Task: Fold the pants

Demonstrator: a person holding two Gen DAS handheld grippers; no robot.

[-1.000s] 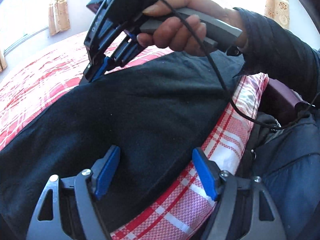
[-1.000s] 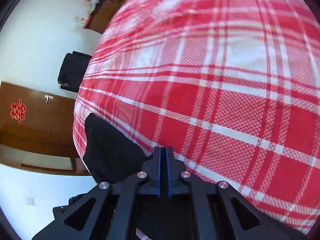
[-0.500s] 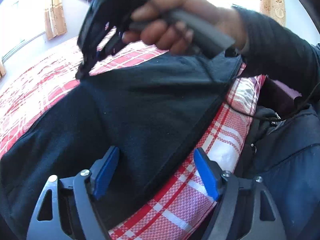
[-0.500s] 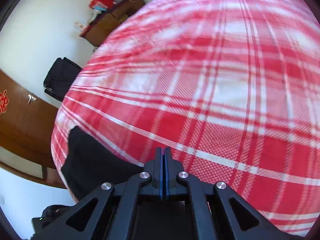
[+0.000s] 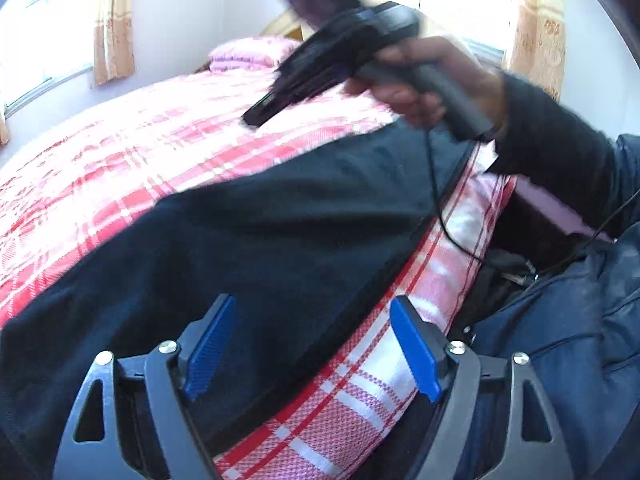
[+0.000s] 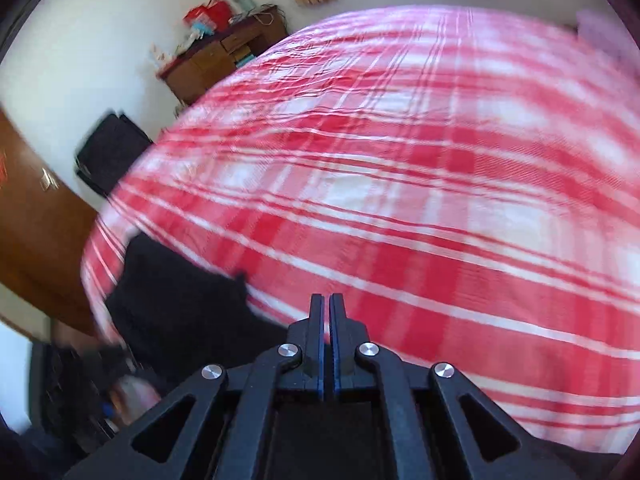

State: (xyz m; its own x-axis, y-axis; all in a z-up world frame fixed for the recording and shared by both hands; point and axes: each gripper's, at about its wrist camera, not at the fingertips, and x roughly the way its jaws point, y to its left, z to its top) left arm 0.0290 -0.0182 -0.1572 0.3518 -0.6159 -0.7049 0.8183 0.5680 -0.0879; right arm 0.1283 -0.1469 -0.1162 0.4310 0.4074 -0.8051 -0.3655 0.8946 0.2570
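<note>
Dark pants (image 5: 260,240) lie flat along the near edge of a bed with a red-and-white plaid sheet (image 5: 120,168). My left gripper (image 5: 312,344) is open, its blue pads just above the pants' near edge and the sheet. My right gripper (image 5: 256,118), blurred, hangs in the air above the bed beyond the pants, apart from the cloth. In the right wrist view the right gripper (image 6: 329,304) has its jaws almost together with nothing between them, and the pants (image 6: 180,300) lie at the lower left.
A pink pillow (image 5: 248,52) lies at the head of the bed. A wooden desk (image 6: 216,60) with clutter stands by the far wall, a black bag (image 6: 108,152) beside a brown door (image 6: 32,220). The person's dark jacket (image 5: 560,340) is at the right.
My right gripper has let go of the pants' far edge and lifted up and away over the bed. The pants now lie flat. My left gripper has stayed open in place.
</note>
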